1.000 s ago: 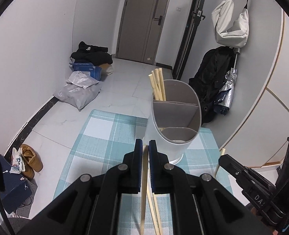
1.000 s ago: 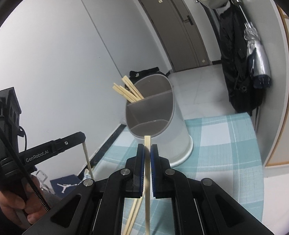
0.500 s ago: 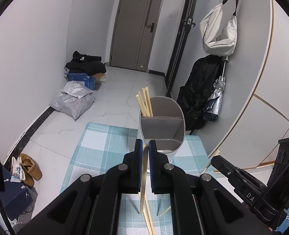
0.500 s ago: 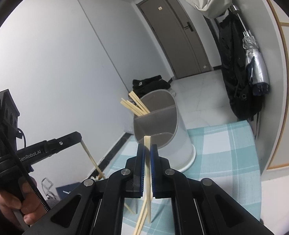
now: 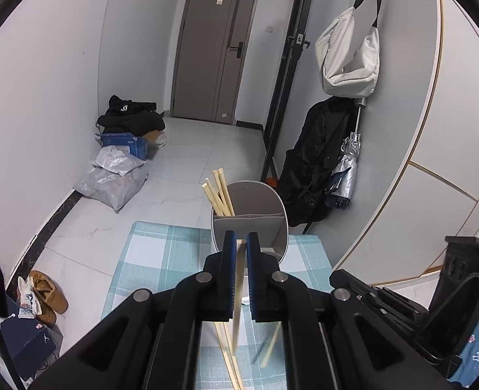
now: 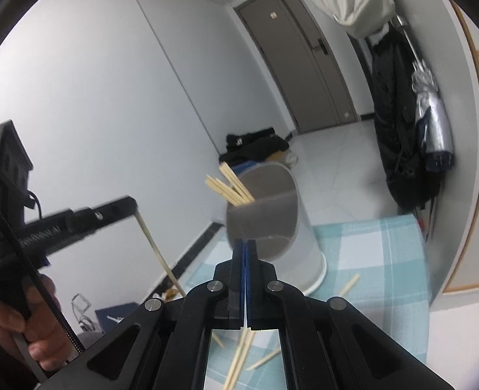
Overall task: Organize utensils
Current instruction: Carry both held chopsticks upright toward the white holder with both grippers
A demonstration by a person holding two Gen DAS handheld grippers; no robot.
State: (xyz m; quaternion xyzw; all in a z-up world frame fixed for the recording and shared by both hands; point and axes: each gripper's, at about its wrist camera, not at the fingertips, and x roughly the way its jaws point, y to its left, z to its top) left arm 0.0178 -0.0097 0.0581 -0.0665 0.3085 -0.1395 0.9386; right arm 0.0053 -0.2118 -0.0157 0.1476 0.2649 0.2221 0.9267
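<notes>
**Mia:** What is the left gripper point(image 5: 239, 247) holding?

**Sam:** Its jaws are pinching one wooden chopstick point(image 5: 238, 295). The stick is hanging down between the blue pads, above the surface. In the right wrist view you can see the same stick sticking down from the left gripper's tip, with the person's hand point(image 6: 15, 328) wrapped around the handle.

**Mia:** And the right gripper point(image 6: 245, 253)?

**Sam:** Its jaws are pressed together. I am not seeing a stick between the tips, but that view is a bit blurry, so I cannot be sure.

**Mia:** Where is the holder?

**Sam:** The grey utensil holder point(image 5: 251, 224) is standing upright on the checked cloth point(image 5: 148, 260) that is covering the surface. It is sitting just past the tips of both grippers. It has walls inside that are splitting it into parts.

**Mia:** Is anything in it?

**Sam:** Yes, a few chopsticks point(image 5: 218, 191) are leaning in the far left part, poking up over the rim.

**Mia:** Are more lying around?

**Sam:** Loose chopsticks point(image 6: 239, 360) are lying on the cloth under the grippers, and one short piece point(image 6: 350, 284) is lying just beside the holder's base.

**Mia:** What is behind all that?

**Sam:** A door point(image 5: 216, 52), a white bag point(image 5: 350, 55) hanging on the wall, and shoes point(image 5: 46, 295) on the floor.
</notes>
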